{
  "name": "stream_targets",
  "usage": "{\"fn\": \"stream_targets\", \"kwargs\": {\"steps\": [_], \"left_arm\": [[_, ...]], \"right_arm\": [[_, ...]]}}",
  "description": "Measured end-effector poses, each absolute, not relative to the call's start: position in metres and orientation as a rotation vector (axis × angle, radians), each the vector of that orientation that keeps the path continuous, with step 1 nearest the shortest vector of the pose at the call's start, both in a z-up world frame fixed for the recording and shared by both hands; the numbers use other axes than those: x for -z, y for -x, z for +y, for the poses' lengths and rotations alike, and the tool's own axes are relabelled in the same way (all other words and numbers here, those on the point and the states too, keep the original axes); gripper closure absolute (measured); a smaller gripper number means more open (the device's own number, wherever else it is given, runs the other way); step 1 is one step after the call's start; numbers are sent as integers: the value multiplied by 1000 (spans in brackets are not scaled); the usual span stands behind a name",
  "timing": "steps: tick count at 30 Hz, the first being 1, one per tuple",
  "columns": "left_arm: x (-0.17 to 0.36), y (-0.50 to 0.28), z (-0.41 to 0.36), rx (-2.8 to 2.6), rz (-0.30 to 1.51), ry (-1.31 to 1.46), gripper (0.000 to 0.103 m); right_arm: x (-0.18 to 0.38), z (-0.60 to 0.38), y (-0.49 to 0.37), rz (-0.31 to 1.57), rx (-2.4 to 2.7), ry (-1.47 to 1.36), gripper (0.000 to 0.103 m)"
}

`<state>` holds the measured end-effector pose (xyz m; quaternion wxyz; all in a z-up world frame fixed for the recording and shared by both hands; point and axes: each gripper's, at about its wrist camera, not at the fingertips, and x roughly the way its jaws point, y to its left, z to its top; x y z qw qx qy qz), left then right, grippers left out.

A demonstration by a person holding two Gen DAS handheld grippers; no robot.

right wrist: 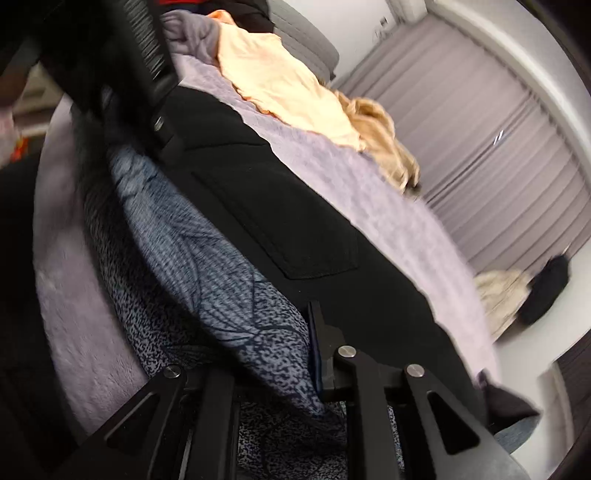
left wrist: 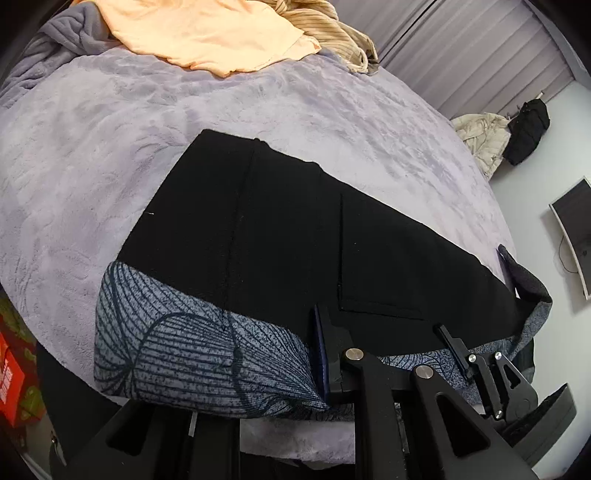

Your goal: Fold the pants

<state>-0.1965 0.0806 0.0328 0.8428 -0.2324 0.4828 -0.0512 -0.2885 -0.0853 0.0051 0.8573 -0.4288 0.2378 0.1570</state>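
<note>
**Black pants on the bed, one hand-held gripper at each end of the waist**

Lavender plush bedspread (left wrist: pixel 110 155) covers the bed, with pleated grey curtains (left wrist: pixel 480 48) behind it and a white wall to the right. One pair of black pants (left wrist: pixel 280 236) lies flat on the bedspread, near the bed's front edge. Its waist end is turned back, showing a blue-grey lining (left wrist: pixel 177 347) printed with dark leaf veins. Two back-pocket outlines can be made out in the left wrist view; one (right wrist: pixel 280 225) is clear in the right wrist view.

Two hand-held grippers are at the waist. The left hand-held gripper (left wrist: pixel 325 354) has one finger visible against the patterned lining; its other finger is out of sight, so whether it is clamped cannot be told. The right hand-held gripper (right wrist: pixel 314 347) likewise shows a single finger at the lining's edge, and its state cannot be told either. In the left wrist view the right hand-held gripper also appears at the far end of the waistband, fingertips on the cloth.

At the head of the bed lie two loose garments: one peach top (left wrist: pixel 207 33) and one tan ribbed piece (left wrist: pixel 332 26) beside it. Against the wall are one cream padded jacket (left wrist: pixel 480 140), one black bag (left wrist: pixel 528 125) and one monitor (left wrist: pixel 574 229).
</note>
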Motion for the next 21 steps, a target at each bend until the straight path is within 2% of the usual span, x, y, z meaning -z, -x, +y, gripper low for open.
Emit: {"fn": "stream_targets", "kwargs": {"steps": [2, 3, 4, 5, 6, 7, 8, 12, 16, 19, 21], "left_arm": [[-44, 205, 88, 77, 981, 476, 47], [-51, 211, 94, 55, 948, 476, 22], [-61, 219, 101, 24, 897, 482, 14], [-68, 226, 107, 6, 854, 491, 14], [-74, 231, 112, -7, 827, 493, 14], [-80, 234, 117, -21, 804, 496, 14], [-84, 235, 118, -33, 787, 500, 14], [-88, 205, 94, -22, 807, 462, 14], [-73, 170, 37, 59, 923, 347, 14], [-33, 149, -1, 54, 1111, 185, 14], [-31, 154, -20, 25, 1046, 68, 6]], "right_arm": [[-4, -84, 291, 477, -314, 946, 83], [-7, -85, 292, 478, -332, 951, 81], [-12, -88, 292, 487, -355, 942, 74], [-21, -94, 291, 507, -392, 902, 67], [-33, -103, 290, 531, -430, 830, 50], [-46, -114, 287, 545, -461, 742, 38], [-56, -123, 284, 557, -489, 654, 35], [-82, -165, 246, 672, -519, 209, 32], [-47, -177, 222, 872, -409, 177, 33], [-53, -193, 233, 839, -423, 144, 33], [-71, -219, 236, 785, -360, 49, 33]]}}
